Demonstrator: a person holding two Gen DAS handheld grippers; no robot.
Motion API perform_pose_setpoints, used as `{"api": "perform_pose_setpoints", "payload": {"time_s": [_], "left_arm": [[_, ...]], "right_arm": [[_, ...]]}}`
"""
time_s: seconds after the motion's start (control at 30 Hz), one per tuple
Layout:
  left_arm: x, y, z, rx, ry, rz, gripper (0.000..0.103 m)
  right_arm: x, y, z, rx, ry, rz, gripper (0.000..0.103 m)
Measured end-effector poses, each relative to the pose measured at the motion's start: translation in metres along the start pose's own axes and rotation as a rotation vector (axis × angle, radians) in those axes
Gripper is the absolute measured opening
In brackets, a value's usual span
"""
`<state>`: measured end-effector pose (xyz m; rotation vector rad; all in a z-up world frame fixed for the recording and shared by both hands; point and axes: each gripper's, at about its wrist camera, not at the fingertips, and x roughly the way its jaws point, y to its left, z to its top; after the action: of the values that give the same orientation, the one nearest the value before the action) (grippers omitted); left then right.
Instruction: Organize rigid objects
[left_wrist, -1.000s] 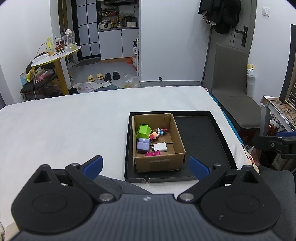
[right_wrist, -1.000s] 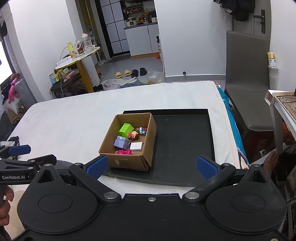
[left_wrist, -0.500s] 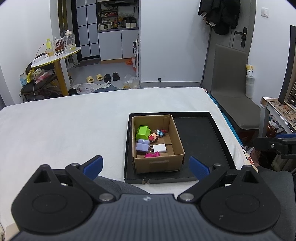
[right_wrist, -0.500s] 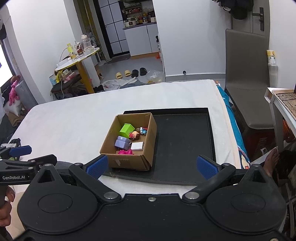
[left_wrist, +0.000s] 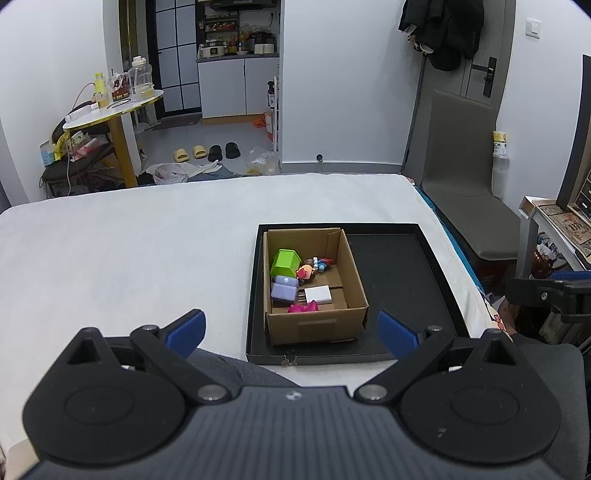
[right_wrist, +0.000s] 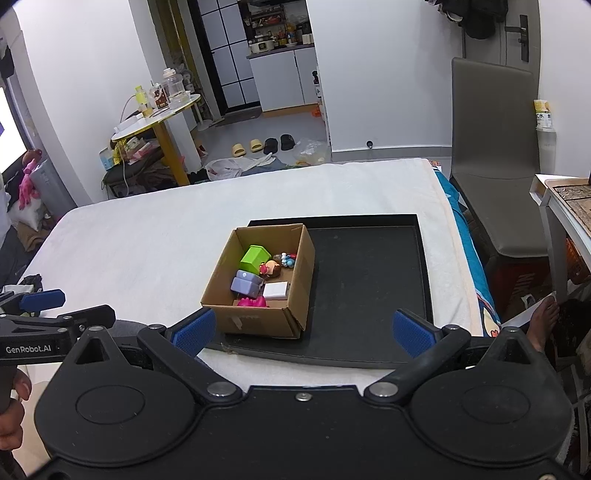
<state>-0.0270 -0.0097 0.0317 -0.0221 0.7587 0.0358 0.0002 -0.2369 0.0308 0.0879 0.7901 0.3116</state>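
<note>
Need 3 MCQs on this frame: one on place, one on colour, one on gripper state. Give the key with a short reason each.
1. Where does the cardboard box sit?
A. on the left part of the black tray
B. on the grey chair
C. on the floor

2. What colour is the house-shaped block in the box?
A. red
B. green
C. black

3. How do the left gripper and right gripper stand?
A. both shut on a toy
B. one open, one shut
C. both open and holding nothing

Key: A, the box stands inside the tray's left side, with bare tray to its right; B, the block is bright green in both views; C, each pair of blue pads is spread wide with nothing between them.
</note>
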Motion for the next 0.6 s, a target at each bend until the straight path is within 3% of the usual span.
{"api": "perform_pose_setpoints", "payload": {"time_s": [0.6], "left_arm": [[-0.0011, 0.0022, -0.0005, -0.016, 0.001, 0.005, 0.099]], "right_arm": [[-0.0005, -0.0009, 0.0005, 0.021, -0.004, -0.010, 0.103]]}}
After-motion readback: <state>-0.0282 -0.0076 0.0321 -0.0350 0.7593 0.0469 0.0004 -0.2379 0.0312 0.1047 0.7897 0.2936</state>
